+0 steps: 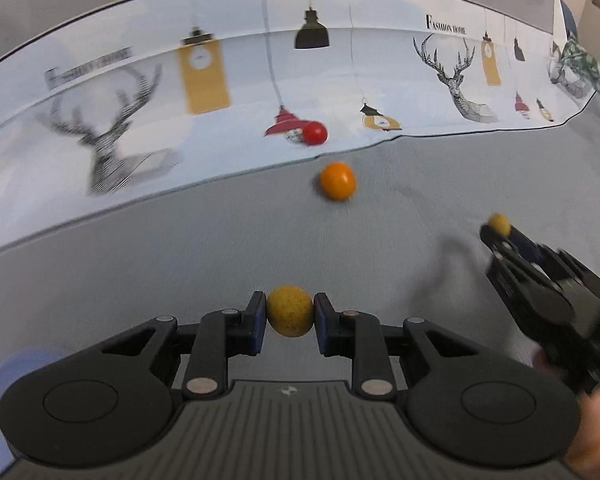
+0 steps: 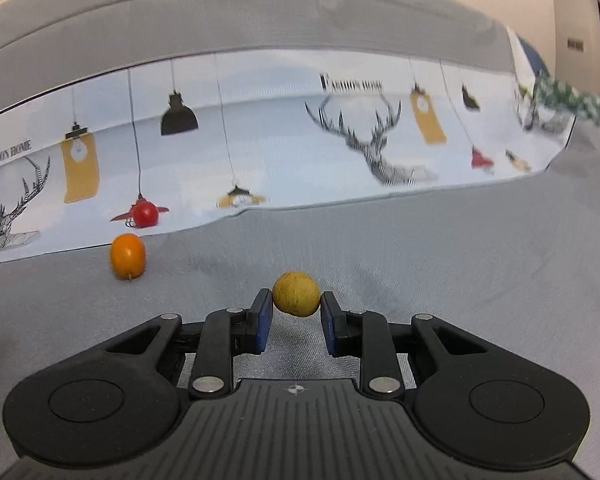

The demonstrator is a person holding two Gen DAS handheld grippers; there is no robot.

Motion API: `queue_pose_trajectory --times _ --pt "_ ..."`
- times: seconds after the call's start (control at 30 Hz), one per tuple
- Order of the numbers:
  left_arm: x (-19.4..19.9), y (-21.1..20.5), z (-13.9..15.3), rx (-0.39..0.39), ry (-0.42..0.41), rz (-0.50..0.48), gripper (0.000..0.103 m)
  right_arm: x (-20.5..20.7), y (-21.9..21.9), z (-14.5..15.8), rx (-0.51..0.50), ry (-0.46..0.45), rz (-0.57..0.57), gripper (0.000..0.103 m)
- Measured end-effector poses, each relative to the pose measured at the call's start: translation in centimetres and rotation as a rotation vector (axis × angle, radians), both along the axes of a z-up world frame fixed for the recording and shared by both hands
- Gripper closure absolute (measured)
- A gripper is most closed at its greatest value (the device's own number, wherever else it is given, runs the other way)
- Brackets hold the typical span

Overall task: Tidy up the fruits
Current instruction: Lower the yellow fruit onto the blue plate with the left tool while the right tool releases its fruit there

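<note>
Showing only in left view: blue dish point(image 1: 4, 376). Left tongs point(image 1: 290, 318) clamp one yellow fruit point(image 1: 290, 312), right tongs point(image 2: 296, 312) another point(image 2: 296, 293).

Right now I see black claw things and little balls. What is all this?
Those claws are grabbing tools. A person holds one in each hand, and each tool has a camera looking along its two fingers. One picture comes from the left tool, the other from the right.

The left gripper squeezes a speckled yellow fruit between its blue pads. The right gripper has a second yellow fruit at its fingertips. You can also see the right tool from the left camera, at the edge.

Still lying loose are an orange fruit on the grey cloth and a red tomato on the printed cloth with deer and lamps. The job is sorting the fruits.
</note>
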State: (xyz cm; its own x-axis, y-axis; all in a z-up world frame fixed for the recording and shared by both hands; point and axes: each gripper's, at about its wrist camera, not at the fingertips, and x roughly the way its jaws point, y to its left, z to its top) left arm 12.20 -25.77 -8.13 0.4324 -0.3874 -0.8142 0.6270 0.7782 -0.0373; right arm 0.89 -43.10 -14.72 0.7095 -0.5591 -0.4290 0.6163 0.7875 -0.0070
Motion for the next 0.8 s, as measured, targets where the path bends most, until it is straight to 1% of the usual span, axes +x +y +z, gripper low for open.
queue_pose_trajectory --times 0.1,0.2,0.27,0.33,0.47,0.53,0.67,0.8 --pt "-2.9 3.9 2.8 -0.019 -0.012 0.023 0.075 -1.8 2.3 2.1 -0.023 -0.017 0.014 0.076" --pt "-5.6 7.9 5.3 -0.025 -0.029 0.057 0.075 -4.0 5.7 5.2 -0.046 -0.069 0.089 0.076" --pt "-7.3 10.4 6.6 -0.019 -0.045 0.083 0.075 -5.8 8.3 6.9 -0.029 -0.09 0.15 0.076" --pt "-8.8 12.6 7.6 -0.012 -0.054 0.111 0.075 -7.8 11.3 8.3 0.013 -0.088 0.221 0.075" --pt "-11.9 17.0 9.3 -0.002 -0.075 0.158 0.075 -11.0 16.6 10.2 0.129 -0.06 0.379 0.075" --pt "-13.5 19.0 10.0 0.002 -0.085 0.185 0.075 -12.5 19.3 11.1 0.151 -0.041 0.447 0.075" --pt "-16.7 22.6 10.9 -0.007 -0.102 0.202 0.075 -15.3 24.2 13.4 0.111 -0.029 0.572 0.075" --pt "-19.5 25.6 11.6 -0.023 -0.131 0.223 0.075 -17.4 27.3 15.7 0.09 -0.038 0.647 0.075"
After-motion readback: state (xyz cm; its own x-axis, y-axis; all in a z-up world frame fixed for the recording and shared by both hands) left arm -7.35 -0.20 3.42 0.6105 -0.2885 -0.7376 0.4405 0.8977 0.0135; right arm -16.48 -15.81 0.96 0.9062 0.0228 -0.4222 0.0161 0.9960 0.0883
